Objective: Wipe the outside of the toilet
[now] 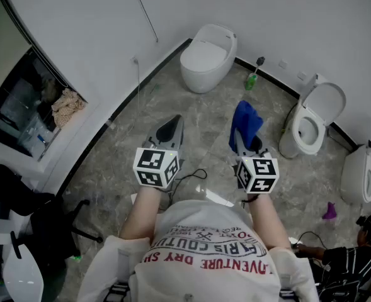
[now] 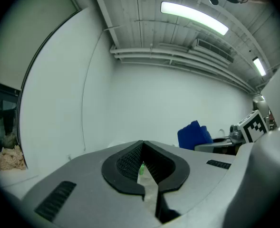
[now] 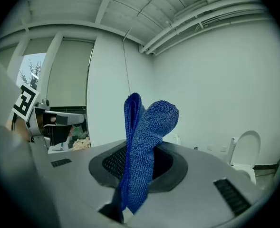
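A white toilet with its lid down stands by the far wall, well ahead of both grippers. My right gripper is shut on a folded blue cloth that sticks up beyond its jaws. In the right gripper view the blue cloth fills the middle between the jaws of the right gripper. My left gripper is held level beside it, jaws shut with nothing in them; the left gripper points at the bare white wall. The blue cloth also shows at the right of that view.
A second toilet with its lid raised and a urinal stand at the right. A green bottle sits by the wall between the toilets. A person crouches at lower right near a purple item. A black chair stands left.
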`<action>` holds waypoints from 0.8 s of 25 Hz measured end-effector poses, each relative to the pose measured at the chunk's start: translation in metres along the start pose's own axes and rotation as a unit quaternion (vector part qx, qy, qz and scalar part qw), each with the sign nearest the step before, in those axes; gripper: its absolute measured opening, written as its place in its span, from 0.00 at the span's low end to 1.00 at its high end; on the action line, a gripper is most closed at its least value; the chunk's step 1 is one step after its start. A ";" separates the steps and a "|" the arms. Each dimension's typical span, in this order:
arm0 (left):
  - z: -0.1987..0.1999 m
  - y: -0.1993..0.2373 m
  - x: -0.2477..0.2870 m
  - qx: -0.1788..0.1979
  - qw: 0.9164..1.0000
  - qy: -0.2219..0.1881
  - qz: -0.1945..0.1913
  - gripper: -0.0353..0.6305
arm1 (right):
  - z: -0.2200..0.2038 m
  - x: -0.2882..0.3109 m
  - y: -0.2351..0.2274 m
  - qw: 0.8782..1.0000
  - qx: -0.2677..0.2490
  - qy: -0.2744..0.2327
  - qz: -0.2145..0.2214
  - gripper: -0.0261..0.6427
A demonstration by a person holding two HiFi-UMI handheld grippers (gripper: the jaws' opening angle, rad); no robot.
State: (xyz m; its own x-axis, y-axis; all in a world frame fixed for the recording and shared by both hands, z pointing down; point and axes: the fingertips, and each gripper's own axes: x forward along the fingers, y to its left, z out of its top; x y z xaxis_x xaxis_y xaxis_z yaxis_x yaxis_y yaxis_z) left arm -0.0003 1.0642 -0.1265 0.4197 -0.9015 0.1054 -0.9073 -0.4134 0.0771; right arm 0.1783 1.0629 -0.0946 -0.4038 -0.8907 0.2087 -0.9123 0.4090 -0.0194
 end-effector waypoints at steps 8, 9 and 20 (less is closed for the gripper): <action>-0.004 0.010 -0.001 -0.002 1.000 0.003 0.003 0.06 | -0.003 0.008 0.006 1.000 -0.003 0.005 0.003 0.15; -0.004 0.012 -0.001 -0.002 1.000 0.004 0.003 0.06 | -0.003 0.009 0.008 1.000 -0.003 0.006 0.003 0.15; -0.019 0.036 0.004 -0.018 1.000 0.014 0.002 0.06 | -0.015 0.029 0.010 0.999 0.025 0.016 -0.019 0.15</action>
State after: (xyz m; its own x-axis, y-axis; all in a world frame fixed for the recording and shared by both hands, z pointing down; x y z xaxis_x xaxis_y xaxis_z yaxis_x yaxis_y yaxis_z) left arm -0.0305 1.0481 -0.1044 0.4163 -0.8995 0.1326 -0.9080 -0.4038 0.1121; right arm 0.1586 1.0446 -0.0738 -0.3670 -0.8984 0.2413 -0.9296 0.3637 -0.0599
